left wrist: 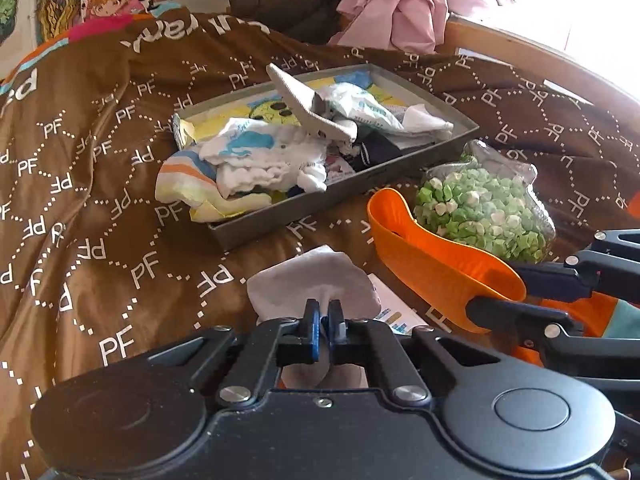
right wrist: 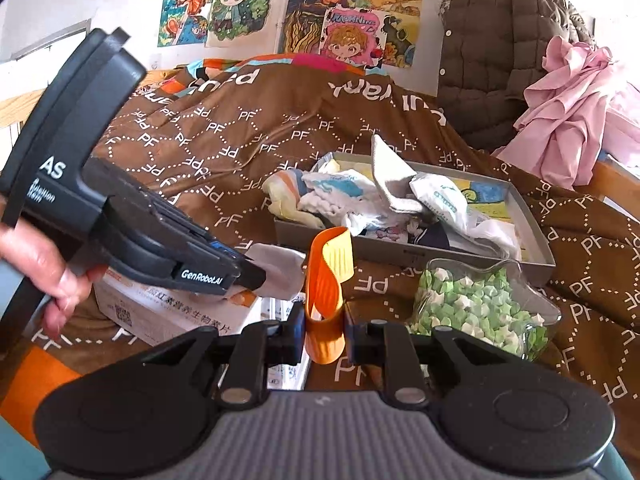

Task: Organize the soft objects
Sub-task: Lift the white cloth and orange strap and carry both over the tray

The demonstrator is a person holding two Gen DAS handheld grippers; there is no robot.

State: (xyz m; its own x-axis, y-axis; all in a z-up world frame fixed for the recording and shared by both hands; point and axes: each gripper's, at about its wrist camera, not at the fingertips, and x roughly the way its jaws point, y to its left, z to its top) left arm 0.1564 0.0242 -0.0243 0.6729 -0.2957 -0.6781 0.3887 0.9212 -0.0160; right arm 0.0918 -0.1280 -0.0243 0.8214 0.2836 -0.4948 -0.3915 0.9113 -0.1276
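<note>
Brown blanket (left wrist: 100, 208), left hand-held gripper (left wrist: 325, 320) pinching half-hidden grey sock (left wrist: 312, 276), right hand-held gripper (right wrist: 322, 330) clamping orange shoehorn (right wrist: 328, 276)

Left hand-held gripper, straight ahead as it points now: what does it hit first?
Probably the grey tray, near its front wall. The left hand-held gripper, shut on a grey sock, aims over bare brown blanket toward it; depth is unclear.

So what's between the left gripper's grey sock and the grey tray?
Only bare brown blanket separates the grey sock from the tray, seen in the left wrist view.
</note>
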